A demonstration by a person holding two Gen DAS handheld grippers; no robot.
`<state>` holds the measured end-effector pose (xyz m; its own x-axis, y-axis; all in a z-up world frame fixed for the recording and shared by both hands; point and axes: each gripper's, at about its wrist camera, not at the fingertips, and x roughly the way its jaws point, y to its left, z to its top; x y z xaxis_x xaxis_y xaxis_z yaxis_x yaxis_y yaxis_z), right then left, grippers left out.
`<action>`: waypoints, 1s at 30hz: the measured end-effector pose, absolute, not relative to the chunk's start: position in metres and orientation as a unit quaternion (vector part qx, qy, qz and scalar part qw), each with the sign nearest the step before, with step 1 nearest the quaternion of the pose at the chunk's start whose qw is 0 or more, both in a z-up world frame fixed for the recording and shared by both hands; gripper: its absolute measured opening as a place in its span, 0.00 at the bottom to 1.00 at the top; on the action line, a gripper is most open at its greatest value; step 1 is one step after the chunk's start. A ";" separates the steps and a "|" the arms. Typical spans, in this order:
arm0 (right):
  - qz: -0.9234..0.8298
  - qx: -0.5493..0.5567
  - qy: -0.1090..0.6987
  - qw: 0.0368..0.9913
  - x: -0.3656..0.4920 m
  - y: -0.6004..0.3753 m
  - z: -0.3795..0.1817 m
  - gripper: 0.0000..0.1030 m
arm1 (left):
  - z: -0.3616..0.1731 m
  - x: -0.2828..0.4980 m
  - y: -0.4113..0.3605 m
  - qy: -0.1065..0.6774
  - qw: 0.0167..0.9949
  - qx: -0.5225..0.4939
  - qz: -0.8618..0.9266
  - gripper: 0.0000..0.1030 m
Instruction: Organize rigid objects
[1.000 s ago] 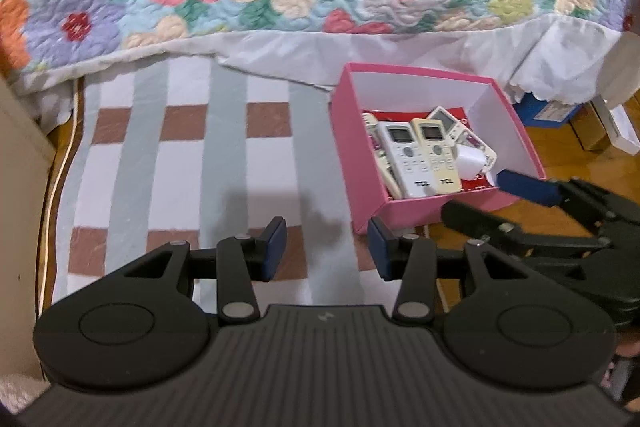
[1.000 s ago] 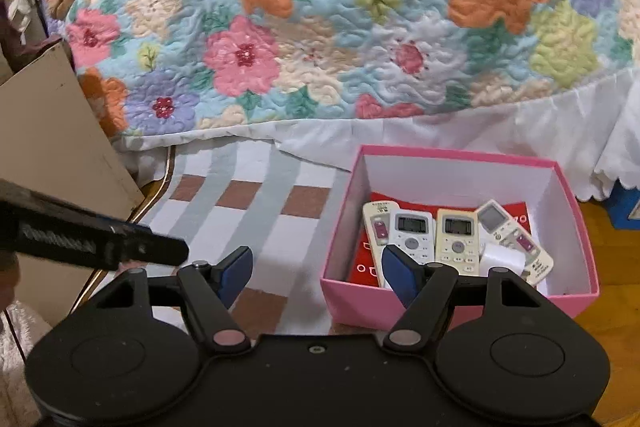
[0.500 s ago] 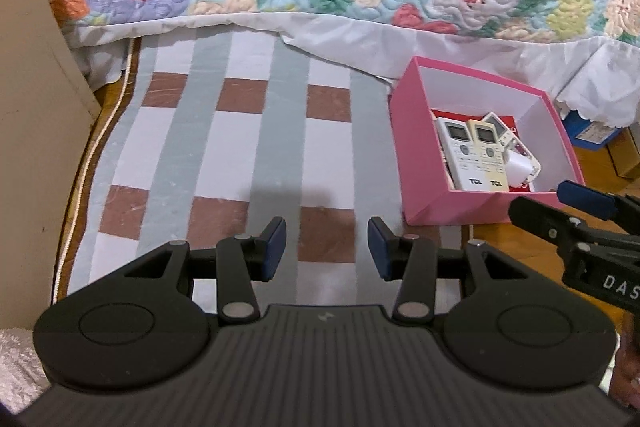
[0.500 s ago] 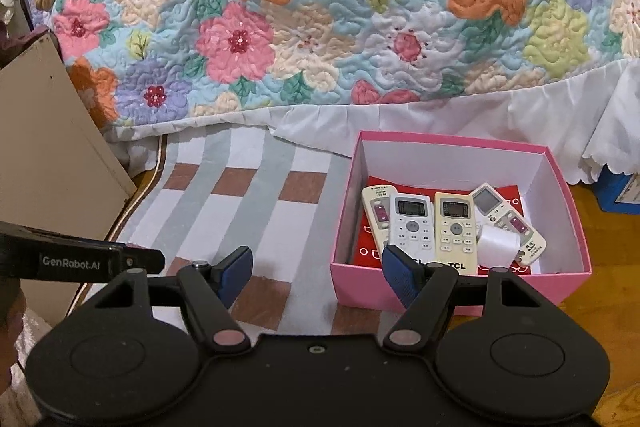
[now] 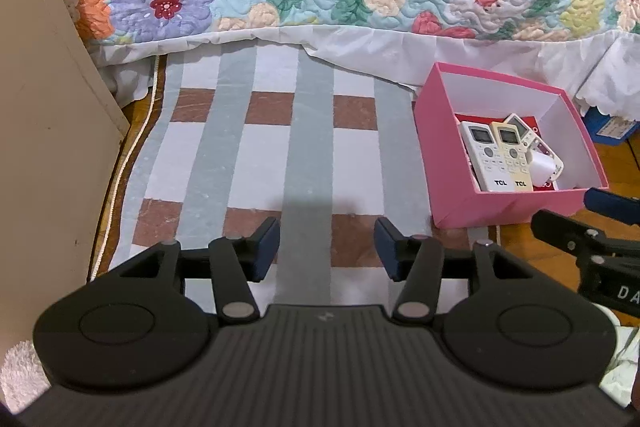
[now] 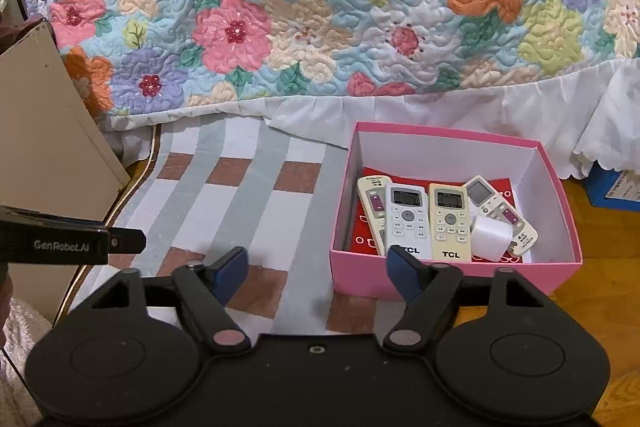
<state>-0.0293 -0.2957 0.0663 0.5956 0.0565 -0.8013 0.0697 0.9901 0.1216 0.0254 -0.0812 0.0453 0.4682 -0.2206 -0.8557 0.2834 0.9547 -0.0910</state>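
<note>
The pink box [image 6: 456,273] sits on the striped mat's [image 6: 240,203] edge beside the bed, holding four remotes [image 6: 408,219] and a white charger [image 6: 491,237]. Both the left gripper [image 5: 327,247] and right gripper [image 6: 316,269] hang empty, jaws having just spread wider. The sorting looks finished, unless more items lie unseen.

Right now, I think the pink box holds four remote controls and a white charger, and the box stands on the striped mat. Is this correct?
Not quite: in the right wrist view the pink box stands on the wooden floor beside the striped mat, not on it. The four remote controls and white charger are right.
</note>
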 end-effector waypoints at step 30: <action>-0.068 0.045 0.497 0.864 -0.025 -0.304 0.066 0.95 | 0.045 0.024 -0.077 0.521 0.844 0.055 -0.112 0.95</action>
<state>-0.0246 -0.3044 0.0659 0.4960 -0.0714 -0.8654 0.1619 0.9867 0.0114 0.0243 -0.0774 0.0447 0.4317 -0.1321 -0.8923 0.2460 0.9690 -0.0245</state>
